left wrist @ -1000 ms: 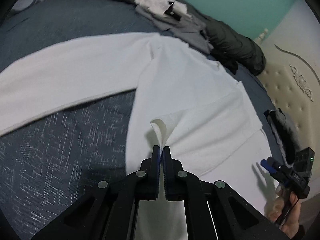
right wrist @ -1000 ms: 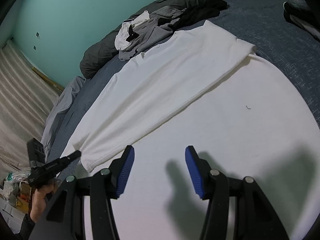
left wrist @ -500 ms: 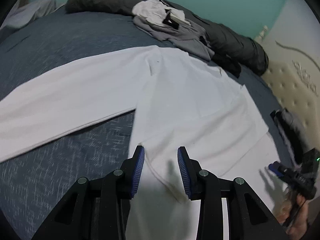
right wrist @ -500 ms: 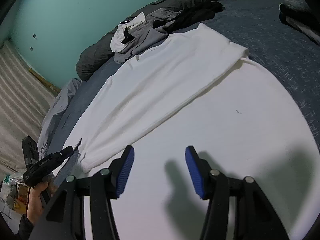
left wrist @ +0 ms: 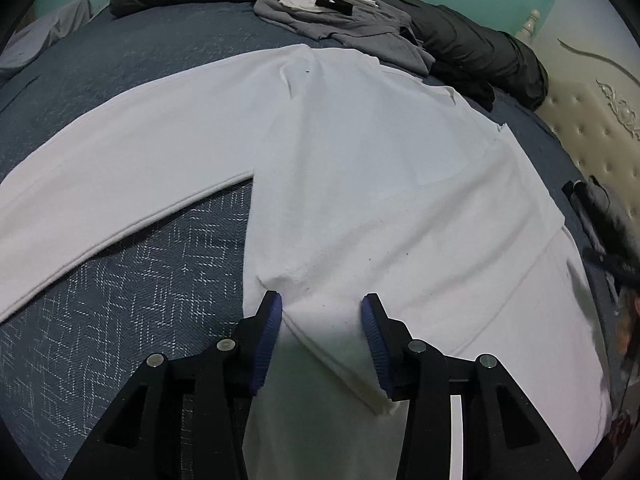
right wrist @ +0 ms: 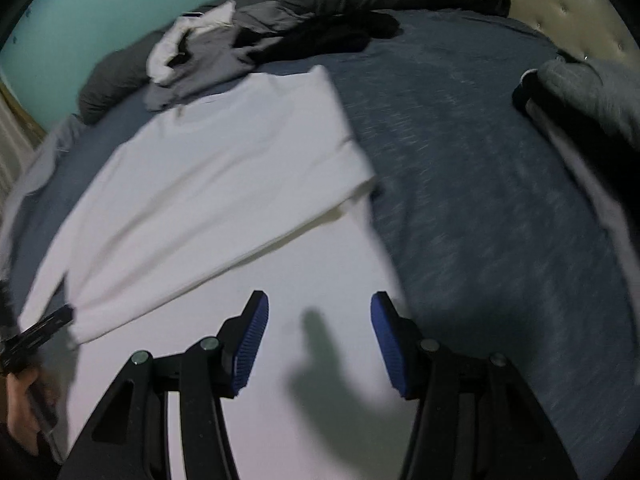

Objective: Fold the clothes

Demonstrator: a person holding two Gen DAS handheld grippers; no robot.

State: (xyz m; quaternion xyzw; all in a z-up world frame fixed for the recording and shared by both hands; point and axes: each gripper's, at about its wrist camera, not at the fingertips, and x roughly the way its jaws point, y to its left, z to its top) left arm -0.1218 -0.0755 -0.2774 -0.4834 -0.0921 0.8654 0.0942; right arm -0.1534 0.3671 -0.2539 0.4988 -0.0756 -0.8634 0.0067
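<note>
Blue patterned bedspread (left wrist: 120, 312) covers the bed. White long-sleeved shirt (left wrist: 360, 184) lies flat across it, one sleeve folded over the body, the other stretched out. Grey and dark clothes pile (left wrist: 340, 12) near the far edge. Left gripper (left wrist: 322, 320): jaws opening over a shirt fold, pads probably not pressing. Right gripper (right wrist: 320, 332): jaws spread, empty, above the shirt.

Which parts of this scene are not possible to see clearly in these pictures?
- Left wrist view: the white shirt's near hem is hidden under the left gripper, whose jaws are opening.
- Left wrist view: its long sleeve is cut off at the left edge.
- Right wrist view: the clothes pile is motion-blurred.
</note>
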